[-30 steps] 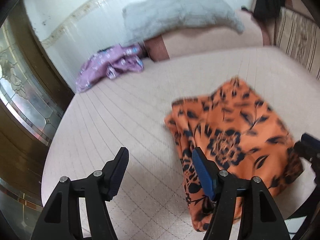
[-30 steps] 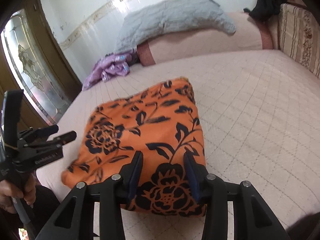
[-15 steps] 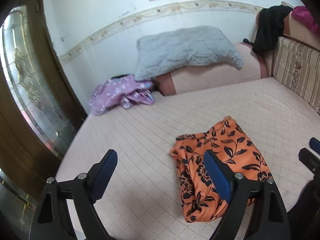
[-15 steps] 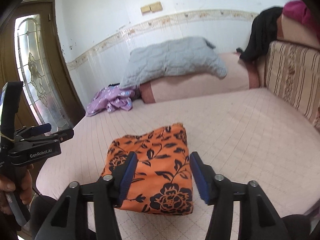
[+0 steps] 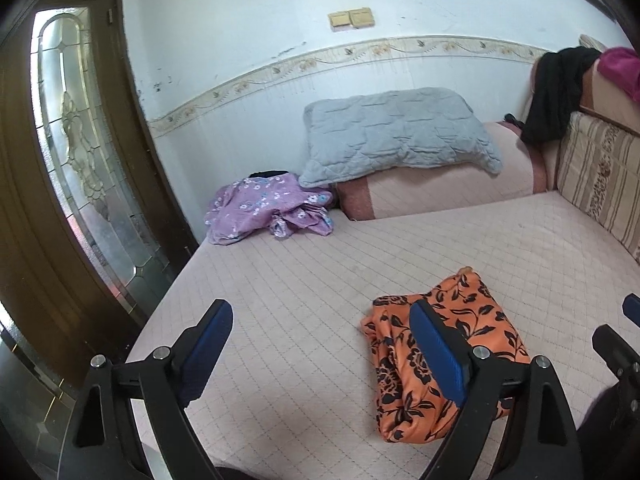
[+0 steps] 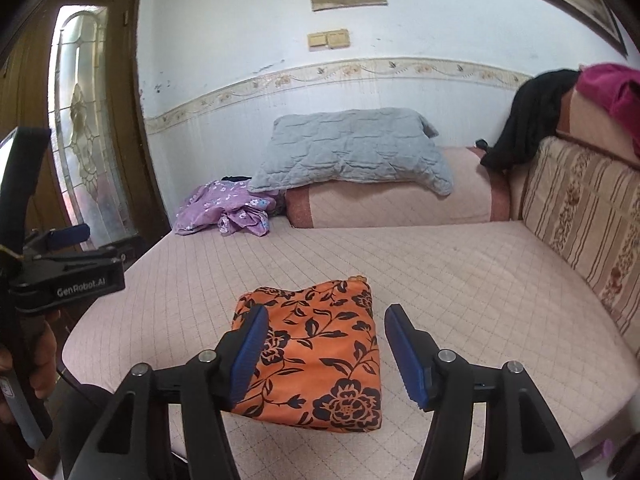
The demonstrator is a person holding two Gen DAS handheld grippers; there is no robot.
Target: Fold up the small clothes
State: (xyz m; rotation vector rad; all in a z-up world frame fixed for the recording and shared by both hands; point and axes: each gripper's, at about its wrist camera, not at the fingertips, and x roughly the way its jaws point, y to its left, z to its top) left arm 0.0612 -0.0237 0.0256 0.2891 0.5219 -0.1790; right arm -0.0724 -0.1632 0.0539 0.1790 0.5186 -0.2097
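A pink quilted bed fills the space ahead of both tools. At its far end, well beyond them, a grey pillow leans on a pink bolster, with a crumpled purple garment to the left. Closer in, the folded orange cloth with a black flower print lies flat on the bed, below and just ahead of the right gripper and to the right of the left gripper. Both tools have just been opening; their blue pads stand spread, clear of the cloth, nothing pinched.
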